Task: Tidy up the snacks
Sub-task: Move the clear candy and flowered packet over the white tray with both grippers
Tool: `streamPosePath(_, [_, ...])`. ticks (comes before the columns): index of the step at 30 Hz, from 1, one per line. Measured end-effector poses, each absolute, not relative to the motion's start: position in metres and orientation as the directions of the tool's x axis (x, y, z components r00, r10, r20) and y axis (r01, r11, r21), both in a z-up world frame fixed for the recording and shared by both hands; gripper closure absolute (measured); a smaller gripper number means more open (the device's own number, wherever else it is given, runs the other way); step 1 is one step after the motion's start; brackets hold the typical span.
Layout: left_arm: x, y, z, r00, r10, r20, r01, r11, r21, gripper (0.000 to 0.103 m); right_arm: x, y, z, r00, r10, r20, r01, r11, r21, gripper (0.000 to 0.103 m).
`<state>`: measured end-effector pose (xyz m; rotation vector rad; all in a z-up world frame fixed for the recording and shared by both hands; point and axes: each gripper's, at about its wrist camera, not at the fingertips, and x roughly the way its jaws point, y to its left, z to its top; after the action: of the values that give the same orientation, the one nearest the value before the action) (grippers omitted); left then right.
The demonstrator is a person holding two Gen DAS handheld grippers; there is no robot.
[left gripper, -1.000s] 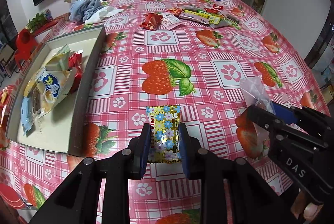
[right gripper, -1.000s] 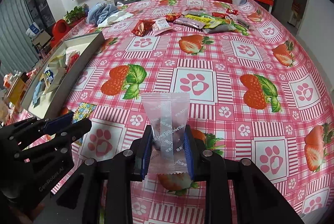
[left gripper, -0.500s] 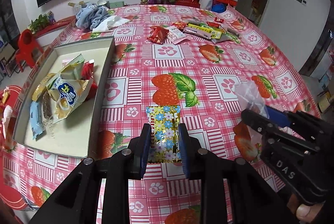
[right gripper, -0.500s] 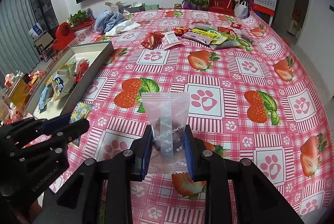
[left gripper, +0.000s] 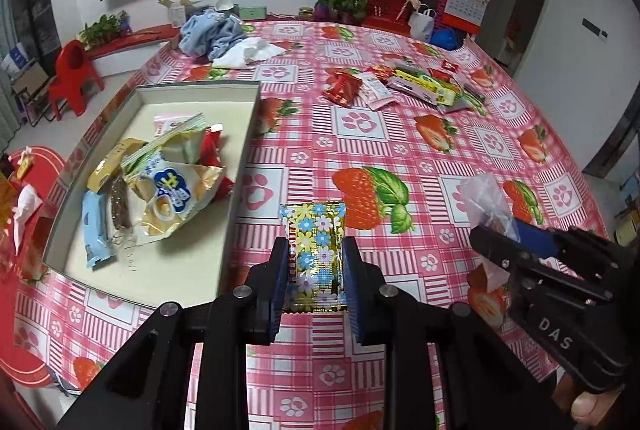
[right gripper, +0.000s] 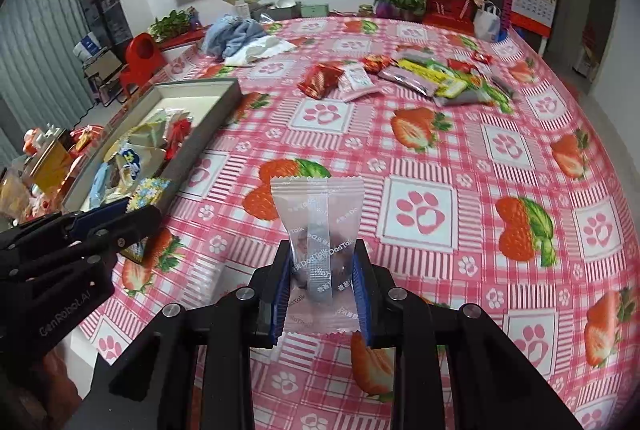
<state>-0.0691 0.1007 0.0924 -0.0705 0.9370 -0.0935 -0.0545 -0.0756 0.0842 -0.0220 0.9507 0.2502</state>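
While clamped: left gripper [left gripper: 314,270] pinches floral packet [left gripper: 314,254] | right gripper [right gripper: 322,278] pinches clear packet [right gripper: 318,230]

flowered gold snack packet [left gripper: 314,254] upright, pinched between the left gripper [left gripper: 314,278] fingers, above the tablecloth just beside the tray's [left gripper: 240,165] right wall; clear frosted packet [right gripper: 318,226] with dark contents, upright, pinched in the right gripper [right gripper: 322,288]; tray near the table's left edge holds a heap of packets [left gripper: 160,181]; loose snacks [left gripper: 400,85] lie toward the far right edge.
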Motion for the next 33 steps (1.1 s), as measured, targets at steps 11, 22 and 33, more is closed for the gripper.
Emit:
streamPosePath(11, [-0.034,0.202,0.101,0.571,-0.004,-0.821,-0.163,0.979,-0.119,0.075,-0.003,-0.008,0.126,0.546,0.323,-0.773,-0.379,0.918,0.116,0.073])
streamPosePath(22, [-0.005,0.258,0.09,0.539,0.075,-0.839,-0.274,0.958,-0.09,0.075,0.07,0.101,0.129,0.441,0.418,-0.794,-0.515,0.843,0.157,0.073])
streamPosePath(33, [0.015,0.277,0.076,0.508,0.079,-0.858,-0.297,0.951,-0.089,0.074,0.108,0.141,0.103,0.397,0.366,-0.842,-0.507,0.852,0.131,0.074])
